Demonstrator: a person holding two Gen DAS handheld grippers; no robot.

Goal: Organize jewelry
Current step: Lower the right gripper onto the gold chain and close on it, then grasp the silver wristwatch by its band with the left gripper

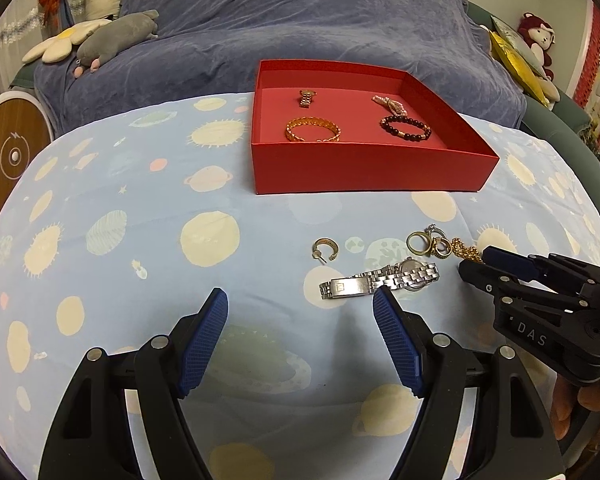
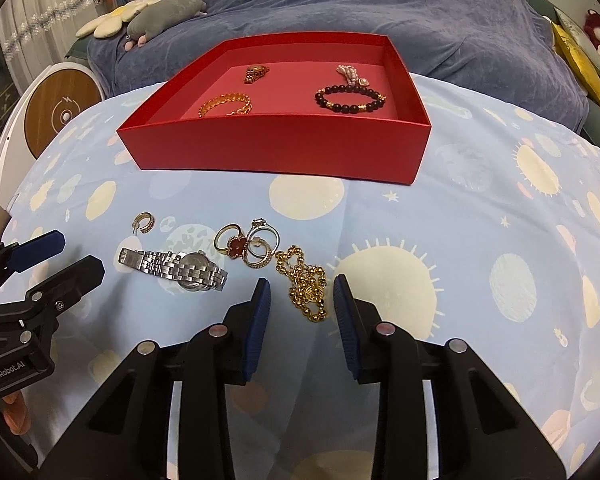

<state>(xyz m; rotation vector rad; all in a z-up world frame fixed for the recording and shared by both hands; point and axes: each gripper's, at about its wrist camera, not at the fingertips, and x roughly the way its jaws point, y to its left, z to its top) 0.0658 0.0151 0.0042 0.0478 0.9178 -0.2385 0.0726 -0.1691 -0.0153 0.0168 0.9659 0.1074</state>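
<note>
A grey plush toy [image 1: 116, 38] (lying down) on a blue blanket [image 1: 300, 20].

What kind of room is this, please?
Probably a bedroom or living room at home: plush toys lie on a blue-covered sofa or bed, curtains hang at left, and a red box sits on a planet-print cloth.

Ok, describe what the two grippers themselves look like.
Both are matte black plastic with triangular cut-outs and round silver pivot pins. Each finger ends in a blue, finely ribbed pad, as on the left gripper and right gripper. Seen from the opposite camera, the right gripper's side reads "DAS" and the left gripper's reads "GenRobot.AI". No cables or sleeves show.
</note>
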